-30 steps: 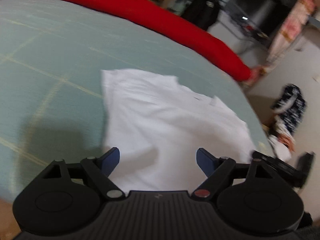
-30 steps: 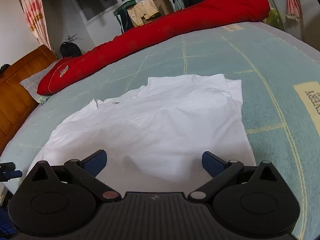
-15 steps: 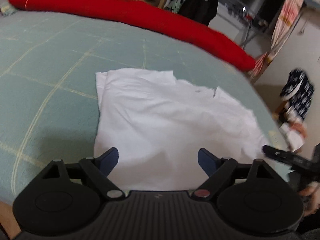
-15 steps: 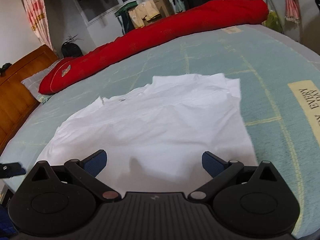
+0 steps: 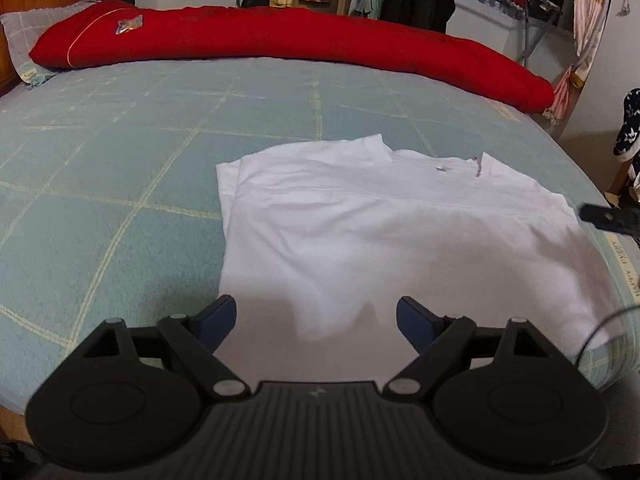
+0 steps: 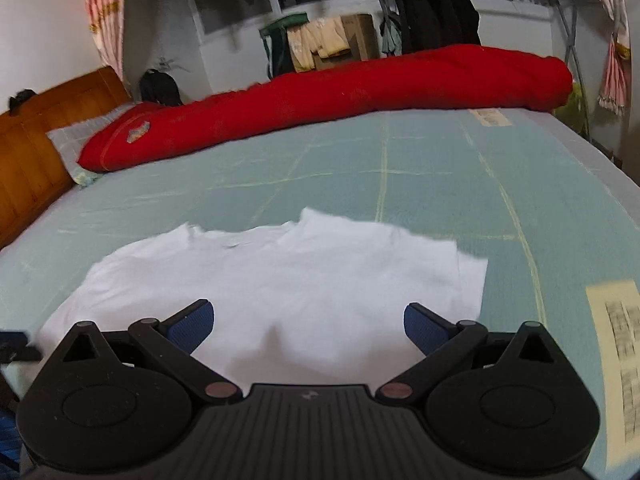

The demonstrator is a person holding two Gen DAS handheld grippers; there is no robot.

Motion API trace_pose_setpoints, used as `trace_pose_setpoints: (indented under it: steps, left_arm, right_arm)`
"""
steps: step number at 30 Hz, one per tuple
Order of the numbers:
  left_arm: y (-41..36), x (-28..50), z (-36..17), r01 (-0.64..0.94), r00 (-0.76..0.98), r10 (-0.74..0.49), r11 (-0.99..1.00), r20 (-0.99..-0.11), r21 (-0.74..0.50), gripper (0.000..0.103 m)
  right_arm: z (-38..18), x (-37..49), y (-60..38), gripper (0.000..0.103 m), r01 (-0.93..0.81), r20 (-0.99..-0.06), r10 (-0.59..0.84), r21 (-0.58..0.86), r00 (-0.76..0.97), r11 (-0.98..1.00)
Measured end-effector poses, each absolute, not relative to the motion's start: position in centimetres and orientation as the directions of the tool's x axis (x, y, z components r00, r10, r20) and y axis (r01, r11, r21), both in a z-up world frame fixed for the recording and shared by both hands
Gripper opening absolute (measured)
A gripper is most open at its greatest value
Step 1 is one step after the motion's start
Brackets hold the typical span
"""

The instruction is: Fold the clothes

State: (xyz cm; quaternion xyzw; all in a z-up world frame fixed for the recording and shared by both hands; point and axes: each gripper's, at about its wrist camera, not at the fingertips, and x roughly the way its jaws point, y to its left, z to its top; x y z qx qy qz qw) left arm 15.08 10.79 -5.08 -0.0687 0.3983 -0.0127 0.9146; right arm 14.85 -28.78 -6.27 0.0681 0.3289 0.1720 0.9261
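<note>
shirt: white t-shirt, partly folded, lying flat on the bed near its front edge, collar end toward the far side. nobody's holding it.
left tool: left tool hangs over the near hem of the shirt, blue pads spread wide, nothing between them but air.
right tool: right tool same deal, wide open above the shirt's near edge, not touching the fabric as far as i can see.
containers: only a cardboard box back by the far wall with some yellowish clothes draped in front, can't tell what's in it.
back of bed: long red bolster along the far edge.
vs a second ago: left view has swung round and levelled out, so the bolster now runs straight across. right view sits a bit higher, shirt looks further off. shirt itself hasn't moved.
</note>
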Motion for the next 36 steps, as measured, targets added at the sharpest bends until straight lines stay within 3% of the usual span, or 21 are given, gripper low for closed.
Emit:
trace_pose_setpoints:
  steps: [8, 12, 16, 19, 22, 27, 36]
  left_arm:
    - [10.8, 16.3, -5.5, -0.041, 0.676, -0.060, 0.992, -0.735, -0.118, 0.087]
    - [11.3, 16.6, -5.6, -0.036, 0.678, -0.074, 0.990, -0.731, -0.134, 0.087]
    - [11.2, 17.7, -5.6, -0.032, 0.688, -0.078, 0.990, -0.722, -0.137, 0.087]
    - [11.0, 18.3, -5.7, -0.024, 0.693, -0.092, 0.988, -0.715, -0.151, 0.087]
    - [11.2, 18.4, -5.9, -0.022, 0.694, -0.094, 0.988, -0.714, -0.152, 0.087]
    - [11.8, 18.6, -5.8, -0.038, 0.701, -0.084, 0.987, -0.708, -0.155, 0.087]
    - [12.7, 19.3, -5.2, -0.015, 0.719, -0.120, 0.982, -0.684, -0.188, 0.088]
  right_arm:
    - [-10.1, 23.2, -29.6, 0.103, -0.230, -0.668, 0.370, 0.292, 0.646, 0.928]
    - [-9.9, 23.1, -31.0, 0.103, -0.136, -0.675, 0.237, 0.201, 0.699, 0.970]
    - [-8.5, 21.7, -31.6, 0.103, -0.166, -0.628, 0.337, 0.316, 0.701, 0.934]
    - [-8.9, 21.7, -30.8, 0.103, -0.225, -0.649, 0.424, 0.369, 0.632, 0.902]
    - [-9.1, 22.0, -29.6, 0.103, -0.162, -0.707, 0.300, 0.257, 0.640, 0.953]
    - [-6.8, 22.4, -25.2, 0.103, -0.304, -0.653, 0.367, 0.213, 0.662, 0.928]
    - [-9.6, 28.4, -18.8, 0.103, -0.444, -0.698, 0.439, 0.190, 0.566, 0.875]
